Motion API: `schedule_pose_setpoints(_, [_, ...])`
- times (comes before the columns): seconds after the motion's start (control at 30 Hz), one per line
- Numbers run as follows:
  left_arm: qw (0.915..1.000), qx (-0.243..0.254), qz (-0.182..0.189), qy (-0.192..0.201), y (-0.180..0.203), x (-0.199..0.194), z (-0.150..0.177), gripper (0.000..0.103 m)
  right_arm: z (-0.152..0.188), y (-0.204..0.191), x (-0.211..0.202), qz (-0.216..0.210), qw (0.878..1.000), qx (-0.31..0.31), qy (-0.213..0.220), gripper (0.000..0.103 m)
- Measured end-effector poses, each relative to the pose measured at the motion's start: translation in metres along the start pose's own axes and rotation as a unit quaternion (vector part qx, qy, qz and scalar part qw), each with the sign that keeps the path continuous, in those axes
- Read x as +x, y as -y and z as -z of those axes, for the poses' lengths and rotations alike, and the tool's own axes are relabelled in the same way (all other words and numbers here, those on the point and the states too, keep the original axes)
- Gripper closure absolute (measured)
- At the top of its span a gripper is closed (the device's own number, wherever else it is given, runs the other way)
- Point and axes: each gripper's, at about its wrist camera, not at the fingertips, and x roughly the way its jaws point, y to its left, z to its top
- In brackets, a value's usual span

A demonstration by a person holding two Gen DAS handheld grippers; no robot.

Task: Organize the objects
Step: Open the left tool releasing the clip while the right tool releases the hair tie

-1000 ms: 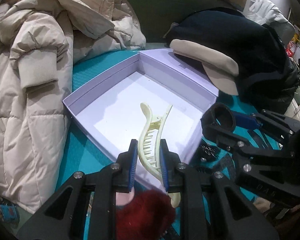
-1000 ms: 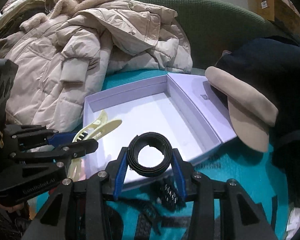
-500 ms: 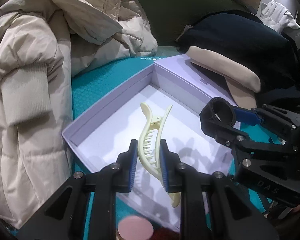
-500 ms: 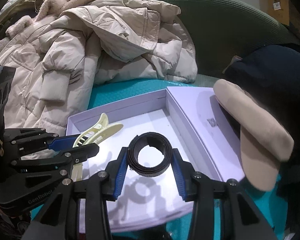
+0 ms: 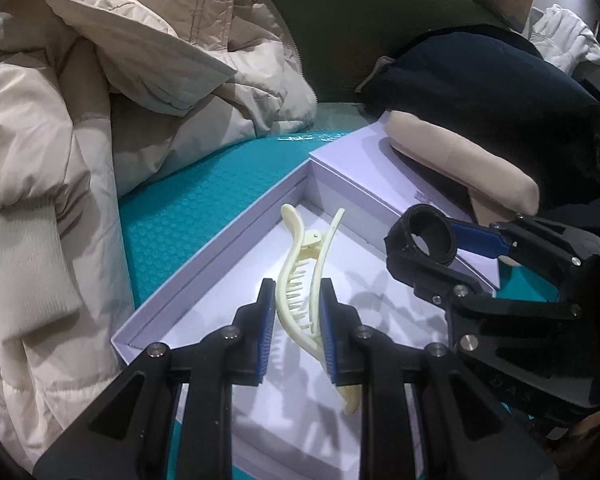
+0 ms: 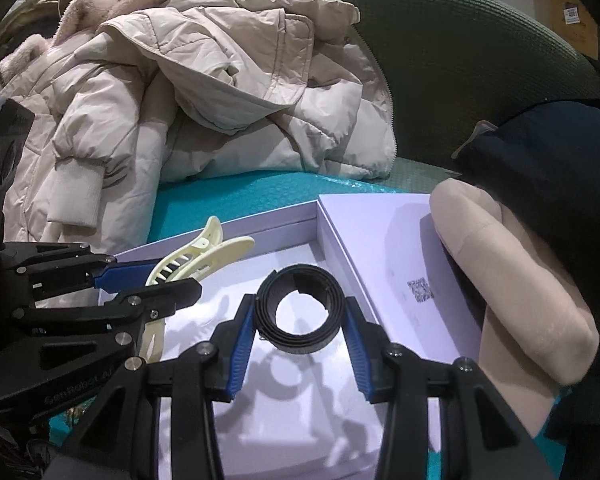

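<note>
Lavender box under both loads: left gripper clamps cream hair clip, right gripper pinches black coiled band; next, lower and release.

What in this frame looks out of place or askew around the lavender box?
The beige cap brim lies across the box's open lid, crowding it. Otherwise nothing stands out: the left gripper holds the cream hair clip, the right gripper the rolled black band, above the box.
</note>
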Motion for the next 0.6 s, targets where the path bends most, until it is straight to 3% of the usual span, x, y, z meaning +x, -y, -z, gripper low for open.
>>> schedule_pose_setpoints(0.23, [0.9991,-0.029,-0.010,-0.029,-0.014,0.028,-0.004,0.083,-0.004,0.001,0.020,-0.023,1.000,-0.001,-0.001,0.060])
schedule_pose_setpoints(0.47, [0.9975,-0.034,-0.039,-0.049,-0.021,0.052,-0.002,0.083,-0.001,-0.004,0.044,-0.034,0.999,-0.017,-0.035,0.060])
schedule_pose_setpoints(0.6, [0.9968,-0.036,-0.035,-0.063,-0.024,0.059,0.000,0.083,0.002,-0.001,0.051,-0.045,0.998,-0.009,-0.043,0.060])
